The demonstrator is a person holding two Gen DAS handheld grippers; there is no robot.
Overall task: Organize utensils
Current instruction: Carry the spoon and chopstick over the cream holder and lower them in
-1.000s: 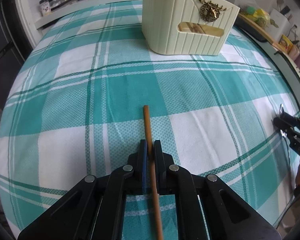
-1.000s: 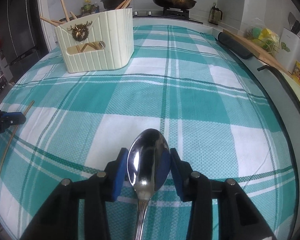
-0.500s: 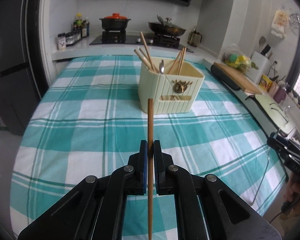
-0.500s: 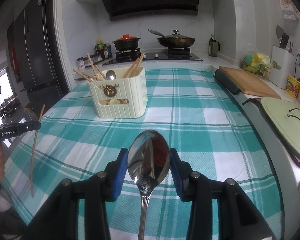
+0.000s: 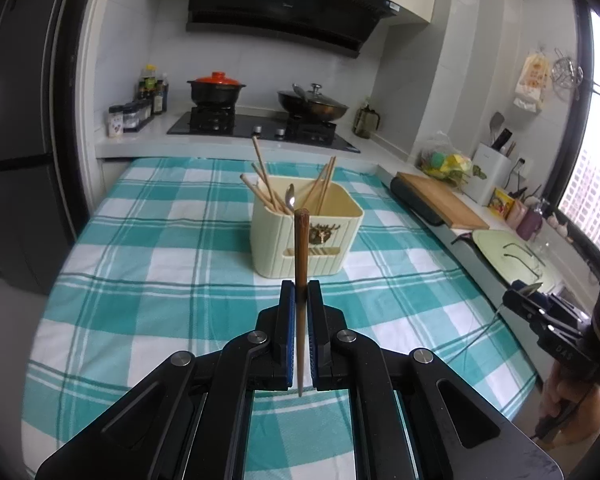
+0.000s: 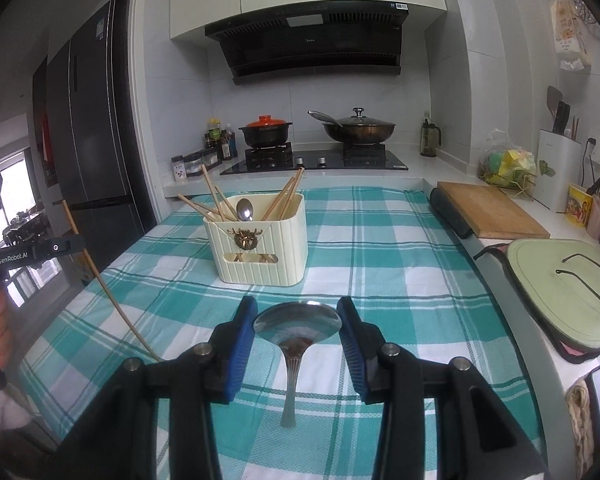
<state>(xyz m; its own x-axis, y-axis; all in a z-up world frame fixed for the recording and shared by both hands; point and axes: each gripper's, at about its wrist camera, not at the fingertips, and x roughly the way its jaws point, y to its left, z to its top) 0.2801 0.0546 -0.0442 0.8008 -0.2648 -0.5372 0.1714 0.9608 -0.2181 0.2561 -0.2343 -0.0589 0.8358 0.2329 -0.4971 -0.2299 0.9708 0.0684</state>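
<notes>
Right gripper (image 6: pixel 298 322) fingers (image 6: pixel 242 334) clamp spoon (image 6: pixel 297 322) bowl above checked cloth (image 6: pixel 380 248).

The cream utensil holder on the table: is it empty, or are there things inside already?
Not empty. The utensil holder stands upright with several wooden chopsticks and a metal spoon sticking out.

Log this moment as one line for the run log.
left gripper: shut on chopstick, lifted | right gripper: shut on spoon, lifted | utensil holder: on tablecloth, holds chopsticks and a spoon

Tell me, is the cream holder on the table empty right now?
No. The cream holder already has several wooden chopsticks and a spoon standing in it.
</notes>
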